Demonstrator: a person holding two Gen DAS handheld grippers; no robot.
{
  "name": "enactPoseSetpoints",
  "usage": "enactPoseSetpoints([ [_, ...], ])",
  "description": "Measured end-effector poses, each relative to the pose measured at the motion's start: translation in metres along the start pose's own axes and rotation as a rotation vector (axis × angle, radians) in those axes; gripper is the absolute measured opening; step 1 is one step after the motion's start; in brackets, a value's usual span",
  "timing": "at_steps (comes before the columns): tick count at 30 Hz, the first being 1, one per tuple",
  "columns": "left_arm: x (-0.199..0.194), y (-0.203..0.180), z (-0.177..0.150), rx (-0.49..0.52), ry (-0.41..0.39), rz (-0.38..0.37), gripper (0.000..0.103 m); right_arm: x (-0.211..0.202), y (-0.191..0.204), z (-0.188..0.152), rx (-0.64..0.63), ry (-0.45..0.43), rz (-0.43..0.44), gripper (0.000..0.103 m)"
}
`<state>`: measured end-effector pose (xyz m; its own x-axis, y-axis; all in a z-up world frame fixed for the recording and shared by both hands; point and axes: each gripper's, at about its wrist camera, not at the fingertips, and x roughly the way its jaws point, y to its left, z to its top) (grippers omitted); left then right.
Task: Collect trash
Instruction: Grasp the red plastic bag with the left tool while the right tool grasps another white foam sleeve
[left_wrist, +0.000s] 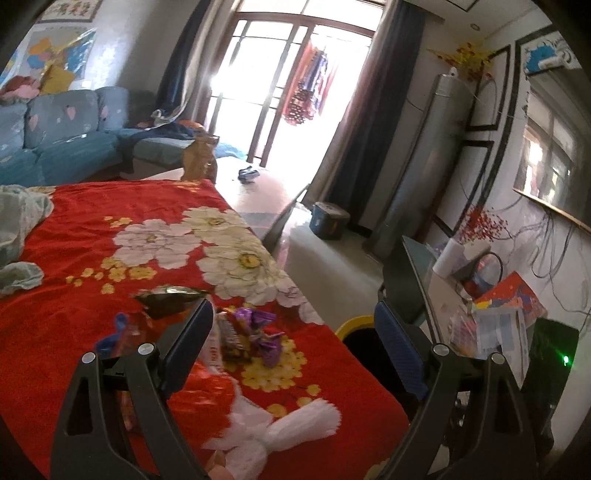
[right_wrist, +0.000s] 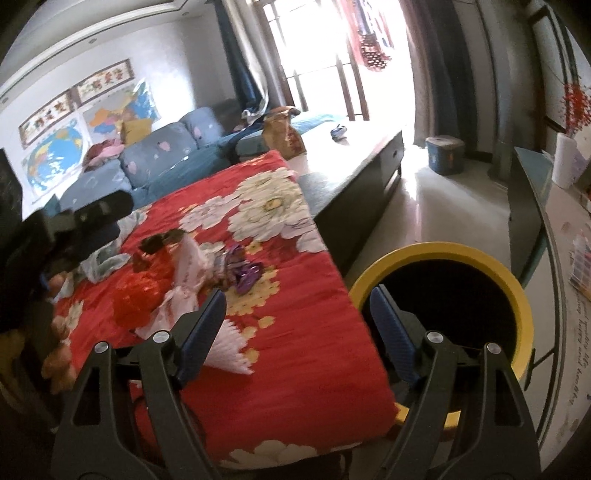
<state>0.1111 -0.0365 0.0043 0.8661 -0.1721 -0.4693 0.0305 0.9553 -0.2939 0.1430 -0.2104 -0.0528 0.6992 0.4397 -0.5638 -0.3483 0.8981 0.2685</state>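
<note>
A heap of trash lies on the red flowered cloth (left_wrist: 74, 229): purple wrappers (left_wrist: 258, 325), a brown candy bar wrapper (left_wrist: 232, 339), a dark foil packet (left_wrist: 170, 295) and a blue wrapper (left_wrist: 114, 332). My left gripper (left_wrist: 295, 339) is open just short of the heap, holding nothing. In the right wrist view the purple wrappers (right_wrist: 243, 273) lie beside a pink plastic bag (right_wrist: 188, 273) and a red net (right_wrist: 144, 291). My right gripper (right_wrist: 297, 325) is open and empty over the cloth's right edge. The yellow-rimmed bin (right_wrist: 436, 249) stands right beside it. The bin's rim (left_wrist: 351, 323) also shows beyond the cloth's edge.
A pale crumpled cloth (left_wrist: 22, 221) lies at the cloth's far left. A dark low table (right_wrist: 354, 184) stands beyond the cloth, with a blue sofa (right_wrist: 155, 158) behind it. A blue pot (right_wrist: 443, 155) sits on the floor. A cluttered side table (left_wrist: 480, 317) is on the right.
</note>
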Motion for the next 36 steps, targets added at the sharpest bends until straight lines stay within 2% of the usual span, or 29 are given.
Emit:
enactPoseSetpoints([
  [11, -0.015, 0.04, 0.006, -0.053, -0.022, 0.057, 0.086, 0.011, 0.031, -0.009, -0.06, 0.044, 0.056, 0.072],
  [22, -0.027, 0.081, 0.002, -0.121, -0.001, 0.124, 0.086, 0.029, 0.051, -0.016, -0.097, 0.086, 0.075, 0.072],
  [30, -0.032, 0.083, -0.015, -0.112, 0.048, 0.107, 0.086, 0.049, 0.048, -0.023, -0.093, 0.137, 0.063, 0.072],
  [36, -0.021, 0.074, -0.031, -0.096, 0.124, 0.067, 0.085, 0.059, 0.045, -0.029, -0.075, 0.177, 0.079, 0.069],
])
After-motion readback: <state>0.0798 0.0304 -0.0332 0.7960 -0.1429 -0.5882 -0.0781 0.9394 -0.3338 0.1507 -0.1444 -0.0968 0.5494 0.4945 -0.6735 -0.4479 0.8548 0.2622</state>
